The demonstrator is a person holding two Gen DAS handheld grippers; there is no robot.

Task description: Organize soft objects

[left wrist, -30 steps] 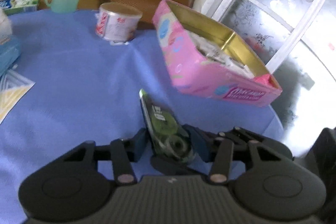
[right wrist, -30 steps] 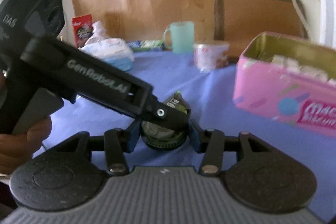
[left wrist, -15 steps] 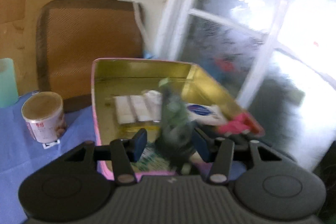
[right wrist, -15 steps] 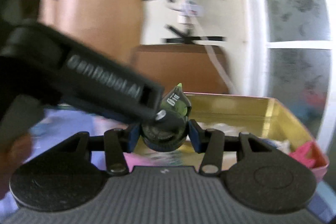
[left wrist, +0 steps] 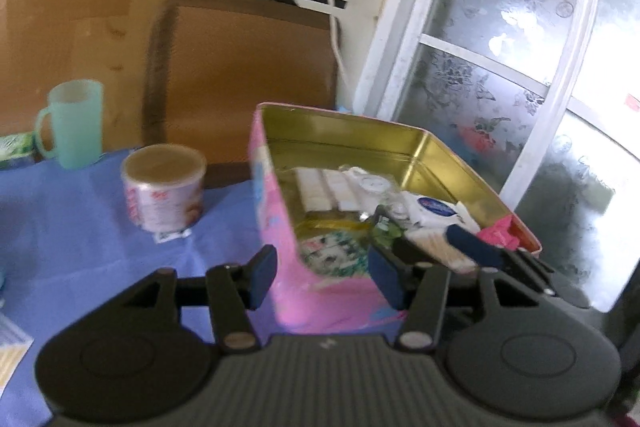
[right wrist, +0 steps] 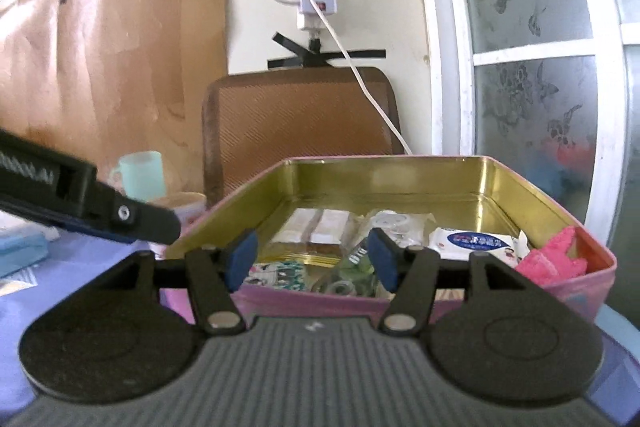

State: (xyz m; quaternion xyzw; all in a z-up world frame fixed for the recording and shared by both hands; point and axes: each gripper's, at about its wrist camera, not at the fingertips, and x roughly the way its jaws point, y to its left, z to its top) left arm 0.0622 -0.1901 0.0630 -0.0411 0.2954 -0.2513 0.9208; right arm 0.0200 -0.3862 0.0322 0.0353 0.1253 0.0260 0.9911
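Observation:
A pink tin with a gold inside stands open on the blue tablecloth; it also shows in the right wrist view. The green clear-wrapped packet lies inside it near the front wall, and shows in the left wrist view. White packs, a wipes pack and a pink soft item lie in the tin too. My left gripper is open and empty over the tin's near corner. My right gripper is open and empty just above the tin's front edge.
A small printed tub and a mint green mug stand on the blue tablecloth left of the tin. A brown chair back is behind the table. A frosted glass door is at the right.
Both grippers carried the green packet from the table to over the tin, then opened. The packet now lies inside the tin and both grippers are empty.

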